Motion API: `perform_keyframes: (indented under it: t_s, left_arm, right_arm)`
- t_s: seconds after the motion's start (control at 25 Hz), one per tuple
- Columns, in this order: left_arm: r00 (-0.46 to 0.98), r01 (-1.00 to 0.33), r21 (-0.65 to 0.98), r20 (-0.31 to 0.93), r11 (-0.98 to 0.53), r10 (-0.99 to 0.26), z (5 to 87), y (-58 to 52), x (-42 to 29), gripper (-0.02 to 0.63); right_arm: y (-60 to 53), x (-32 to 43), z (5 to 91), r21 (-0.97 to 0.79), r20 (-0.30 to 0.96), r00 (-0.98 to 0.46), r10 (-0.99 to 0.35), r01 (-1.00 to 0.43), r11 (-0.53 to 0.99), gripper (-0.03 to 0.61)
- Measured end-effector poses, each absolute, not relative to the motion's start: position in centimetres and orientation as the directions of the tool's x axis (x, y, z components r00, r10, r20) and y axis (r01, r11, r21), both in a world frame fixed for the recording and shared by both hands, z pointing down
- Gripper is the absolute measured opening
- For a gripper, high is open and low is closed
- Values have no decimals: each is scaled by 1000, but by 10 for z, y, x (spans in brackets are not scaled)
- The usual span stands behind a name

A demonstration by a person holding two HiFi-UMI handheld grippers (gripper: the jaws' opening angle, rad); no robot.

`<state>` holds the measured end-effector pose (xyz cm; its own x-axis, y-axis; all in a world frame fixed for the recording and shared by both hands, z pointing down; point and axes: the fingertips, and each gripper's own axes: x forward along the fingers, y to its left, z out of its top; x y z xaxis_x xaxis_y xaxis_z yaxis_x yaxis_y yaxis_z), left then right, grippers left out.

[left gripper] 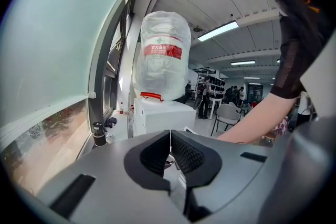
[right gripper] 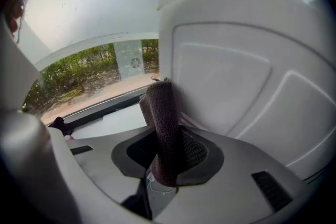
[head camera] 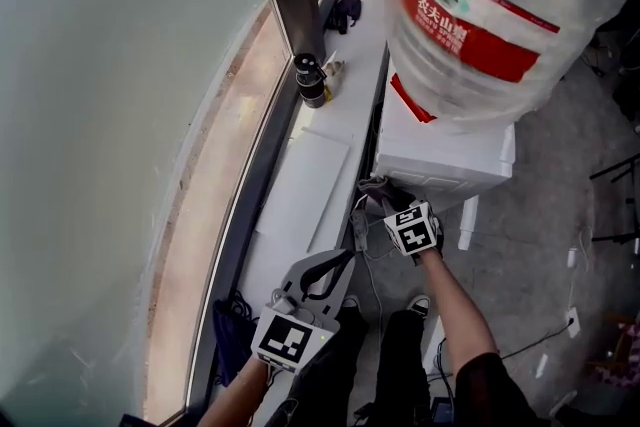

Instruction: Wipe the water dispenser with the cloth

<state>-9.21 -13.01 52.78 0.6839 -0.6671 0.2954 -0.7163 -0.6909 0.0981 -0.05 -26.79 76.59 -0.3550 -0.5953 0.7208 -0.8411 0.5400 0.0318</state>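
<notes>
Right now the right tool (right gripper: pixel 167 157) is clenched on the cloth (right gripper: pixel 164 128). It's a dark brown, nubbly roll standing upright between the jaws, and its top end is against the white side panel of the water dispenser (right gripper: pixel 236 86). From the head view, that contact sits at the dispenser's near-left lower corner, just above the grey floor (head camera: pixel 540 245).

The left tool (left gripper: pixel 170 152) has its jaws closed together with nothing between them. It's held low at the near end of the white windowsill (head camera: pixel 310 185), well apart from the dispenser and pointing roughly toward it.

The dispenser is a white box standing right of the windowsill. On top is a large clear water bottle (head camera: pixel 480 5) with a red label, wrapped in clear plastic film.

A dark cylindrical container (head camera: pixel 311 80) stands on the sill further along, beside the window frame upright. The frosted window pane (head camera: pixel 120 115) fills the left side.

The person's legs, in black trousers (head camera: pixel 400 355), are near the bottom between the two arms.

The left gripper view shows a grey chair (left gripper: pixel 228 113) and a group of people far off on the right, too small to make out.
</notes>
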Motion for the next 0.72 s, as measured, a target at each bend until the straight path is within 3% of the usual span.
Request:
perform_keyframes:
  t_s: [0.72]
  left_arm:
    - [730, -664, 136, 332, -735, -597, 562, -137, -34, 20]
  right_arm:
    - [-221, 243, 788, 170, 798, -50, -600, -937, 304, 107]
